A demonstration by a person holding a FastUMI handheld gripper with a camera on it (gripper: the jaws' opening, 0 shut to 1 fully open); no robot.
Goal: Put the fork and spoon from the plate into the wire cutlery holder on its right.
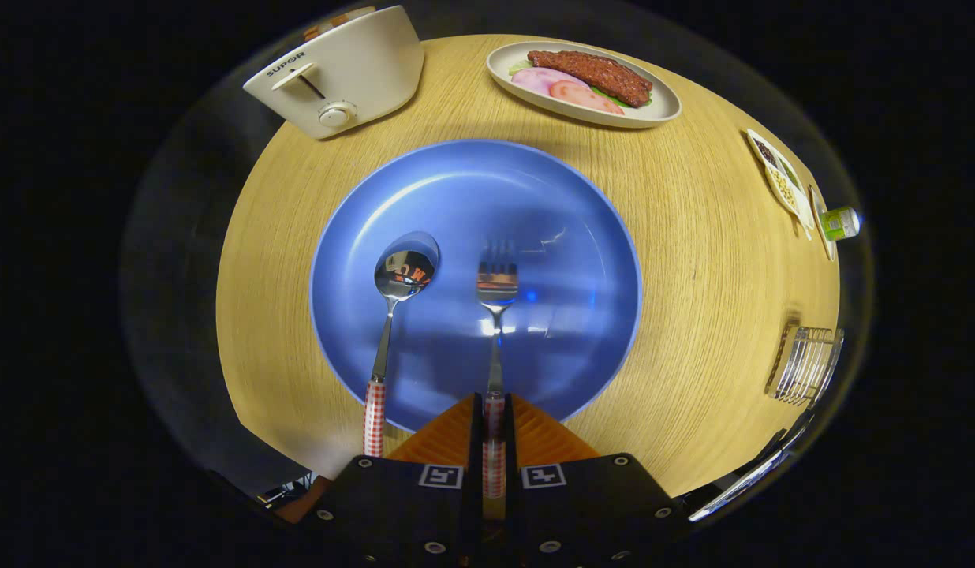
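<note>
- Round tabletop of pale, light-oak wood grain point(692, 260): the one piece of furniture; fine curved grain lines, matte finish.
- Cream-white plastic toaster with a lever slot and a round dial point(338, 75): at 11 o'clock on the table, near its far edge.
- Oval cream ceramic dish bearing brown meat, pink slices and green leaf point(586, 83): at 1 o'clock, well apart from the toaster.
- Small white divided dish of mixed dry grains or beans point(781, 181): at 2 o'clock, by the table's rim.
- Small green-labelled container point(840, 223): at 3 o'clock, just beyond that dish; kind unclear.
- Surroundings beyond the table: dark, no detail.
- Light: overhead, even.
</note>
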